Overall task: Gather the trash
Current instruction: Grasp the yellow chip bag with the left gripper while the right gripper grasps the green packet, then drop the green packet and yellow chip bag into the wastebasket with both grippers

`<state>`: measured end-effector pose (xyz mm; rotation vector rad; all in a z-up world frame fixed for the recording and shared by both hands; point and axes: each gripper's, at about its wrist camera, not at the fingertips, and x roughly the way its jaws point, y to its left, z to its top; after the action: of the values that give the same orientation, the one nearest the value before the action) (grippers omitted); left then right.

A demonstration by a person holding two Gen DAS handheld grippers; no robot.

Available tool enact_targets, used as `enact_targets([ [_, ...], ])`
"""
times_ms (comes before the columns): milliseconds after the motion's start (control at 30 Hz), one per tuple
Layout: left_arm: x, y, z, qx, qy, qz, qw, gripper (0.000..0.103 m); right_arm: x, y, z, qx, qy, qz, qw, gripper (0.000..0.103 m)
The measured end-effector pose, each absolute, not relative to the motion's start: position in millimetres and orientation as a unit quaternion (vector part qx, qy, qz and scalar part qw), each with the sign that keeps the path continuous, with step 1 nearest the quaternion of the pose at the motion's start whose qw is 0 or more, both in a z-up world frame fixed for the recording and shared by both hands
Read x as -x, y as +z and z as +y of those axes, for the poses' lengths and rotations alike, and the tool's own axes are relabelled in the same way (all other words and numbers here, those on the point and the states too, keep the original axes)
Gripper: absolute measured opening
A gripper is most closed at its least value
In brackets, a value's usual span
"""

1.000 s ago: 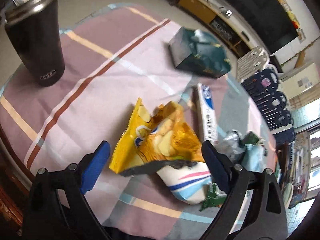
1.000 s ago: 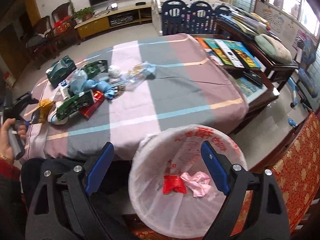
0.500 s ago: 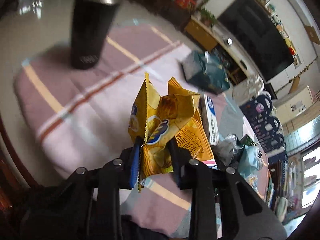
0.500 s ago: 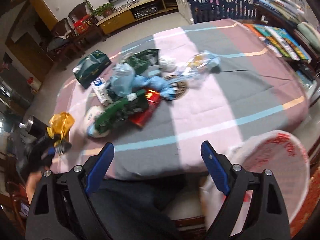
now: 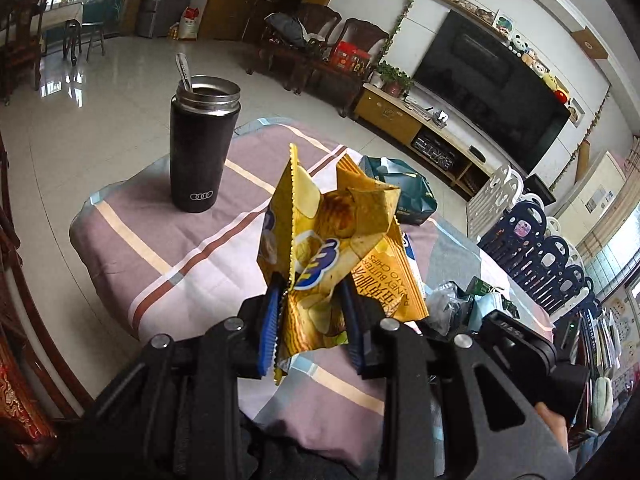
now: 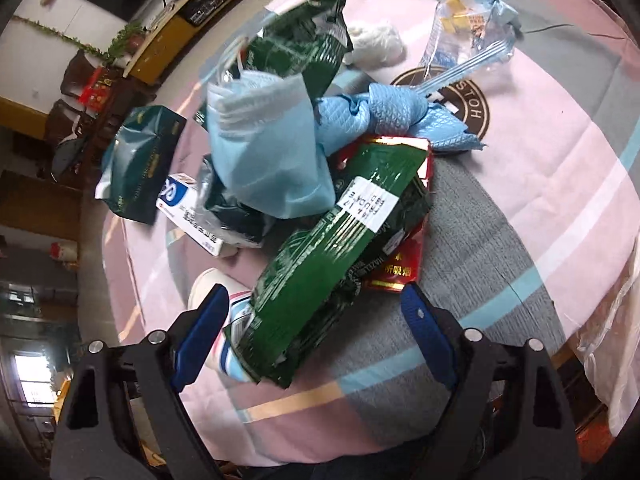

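**Left holds chip bag; right lines up on green wrapper**

Yellow chip bag (image 5: 320,256) is pinched between the left gripper (image 5: 310,320) jaws, lifted clear of the desk (image 5: 160,248), crumpled top fanning above the jaws. A black tumbler (image 5: 200,148) stands beyond, to the jaws' left.

Right gripper (image 6: 316,328) jaws are spread wide and empty, straddling the near end of the green wrapper (image 6: 332,264) atop the trash pile.

Judgement: keep the left pinch firm during carry; lower the right squarely before closing, catching only the wrapper, not the striped cup (image 6: 228,320) beneath.

Green packet (image 6: 336,280) atop cup (image 6: 224,320), cigarette pack (image 6: 396,268) beneath.
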<state>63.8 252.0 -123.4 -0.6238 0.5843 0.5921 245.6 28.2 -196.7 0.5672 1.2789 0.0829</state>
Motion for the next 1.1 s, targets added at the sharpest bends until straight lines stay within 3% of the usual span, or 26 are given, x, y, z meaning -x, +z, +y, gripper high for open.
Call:
enact_targets([
  [33, -63, -125, 252, 0.299, 0.281, 0.281, 0.868, 0.03, -245, -198, 29, -0.254, 0.048, 0.592, 0.764, 0.049],
  [67, -62, -126, 252, 0.3, 0.28, 0.282, 0.867, 0.03, -242, -197, 27, -0.249, 0.068, 0.591, 0.764, 0.047],
  [133, -62, -125, 250, 0.296, 0.279, 0.282, 0.869, 0.03, -233, -190, 20, -0.224, 0.082, 0.584, 0.776, 0.024],
  [233, -62, -120, 243, 0.285, 0.273, 0.28, 0.875, 0.03, -218, -177, 1, -0.19, 0.09, 0.567, 0.796, 0.019],
  [567, -68, -108, 183, 0.214, 0.218, 0.291, 0.907, 0.03, -190, -155, -65, -0.107, 0.064, 0.498, 0.858, 0.018],
  [833, -66, -93, 138, 0.175, 0.162, 0.294, 0.926, 0.03, -132, -99, -114, -0.042, 0.053, 0.415, 0.907, 0.018],
  [1100, -65, -79, 104, 0.129, 0.131, 0.297, 0.937, 0.03, -107, -74, -135, -0.029, 0.051, 0.411, 0.91, 0.018],
])
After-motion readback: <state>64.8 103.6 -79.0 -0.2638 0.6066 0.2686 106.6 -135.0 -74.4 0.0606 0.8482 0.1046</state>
